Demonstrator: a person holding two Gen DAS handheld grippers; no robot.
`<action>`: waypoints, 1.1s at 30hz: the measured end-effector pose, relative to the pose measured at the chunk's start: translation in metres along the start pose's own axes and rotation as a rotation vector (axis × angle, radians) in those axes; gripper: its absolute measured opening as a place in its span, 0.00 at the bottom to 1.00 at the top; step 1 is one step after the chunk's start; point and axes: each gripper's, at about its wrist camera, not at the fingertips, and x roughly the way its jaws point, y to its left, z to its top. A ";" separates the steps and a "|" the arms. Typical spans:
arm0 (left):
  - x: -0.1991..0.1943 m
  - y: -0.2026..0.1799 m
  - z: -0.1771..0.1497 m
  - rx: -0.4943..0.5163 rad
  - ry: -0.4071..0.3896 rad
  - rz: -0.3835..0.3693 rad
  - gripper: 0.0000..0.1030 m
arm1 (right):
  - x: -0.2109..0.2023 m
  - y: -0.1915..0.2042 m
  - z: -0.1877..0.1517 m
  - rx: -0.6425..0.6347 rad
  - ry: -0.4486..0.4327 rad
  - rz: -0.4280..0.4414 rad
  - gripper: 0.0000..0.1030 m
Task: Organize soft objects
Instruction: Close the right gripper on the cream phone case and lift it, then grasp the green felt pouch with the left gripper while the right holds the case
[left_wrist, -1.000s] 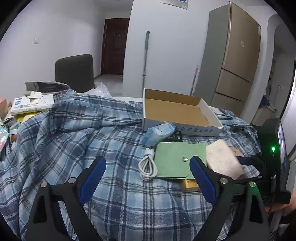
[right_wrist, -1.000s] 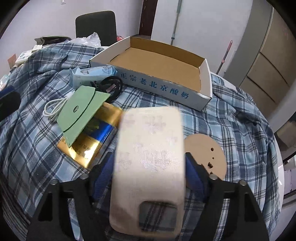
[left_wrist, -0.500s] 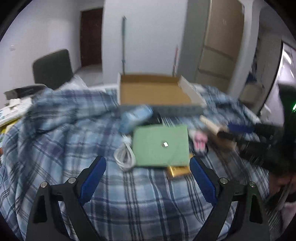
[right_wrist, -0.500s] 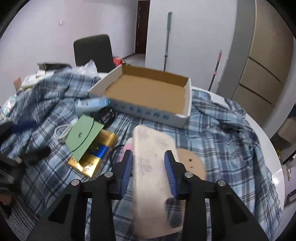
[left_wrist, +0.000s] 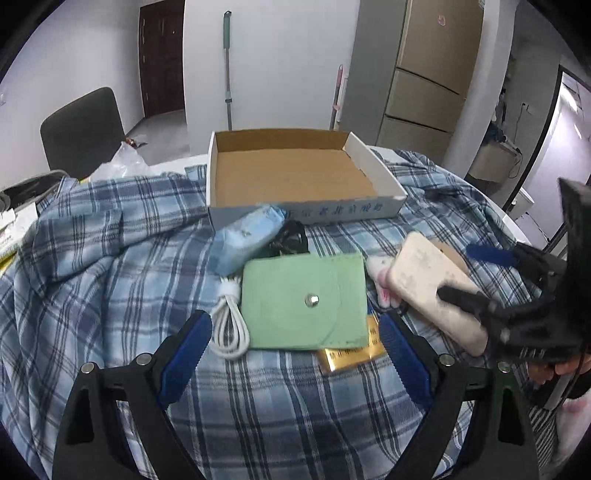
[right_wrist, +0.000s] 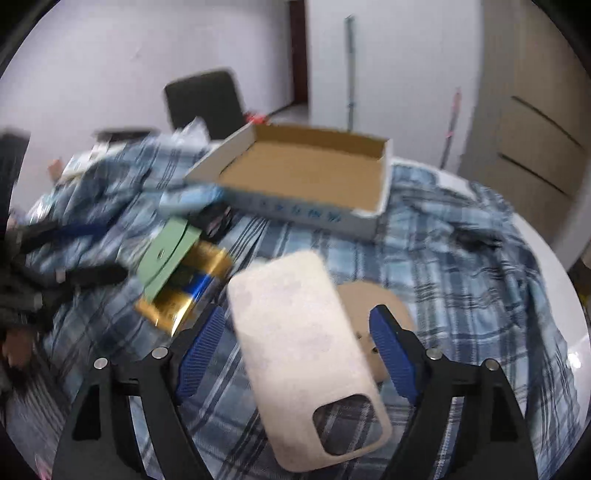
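A cream soft phone case (right_wrist: 303, 339) lies tilted on the plaid cloth and a brown disc (right_wrist: 373, 299). My right gripper (right_wrist: 295, 354) straddles it; its jaws are opening, and there is a gap between each blue pad and the case. In the left wrist view the same case (left_wrist: 432, 284) sits at the right with the right gripper (left_wrist: 469, 273) around it. My left gripper (left_wrist: 295, 343) is open and holds nothing, just in front of a green felt pouch (left_wrist: 303, 295). A light blue tissue pack (left_wrist: 247, 240) lies beyond the pouch, against the cardboard box (left_wrist: 303, 214).
A white coiled cable (left_wrist: 229, 321), a gold and blue box (left_wrist: 351, 354) under the pouch, a small pink and white item (left_wrist: 382, 273) and a black item (left_wrist: 291, 236) lie on the plaid shirt (left_wrist: 110, 258). A chair (left_wrist: 81, 129) stands behind; the table edge (right_wrist: 546, 258) is at right.
The right jaws squeezed the phone case half a second ago and have since spread wide, so the case is loose between them. The left gripper swung towards the green pouch.
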 end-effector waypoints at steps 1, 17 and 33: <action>-0.001 0.000 0.002 0.006 -0.006 0.001 0.91 | 0.003 0.001 0.000 -0.018 0.024 0.016 0.78; 0.020 0.013 0.005 0.047 0.089 -0.083 0.91 | 0.028 0.004 -0.009 -0.144 0.103 -0.020 0.72; 0.061 0.016 0.023 0.061 0.163 -0.211 0.91 | 0.002 -0.015 -0.001 -0.034 -0.058 -0.047 0.72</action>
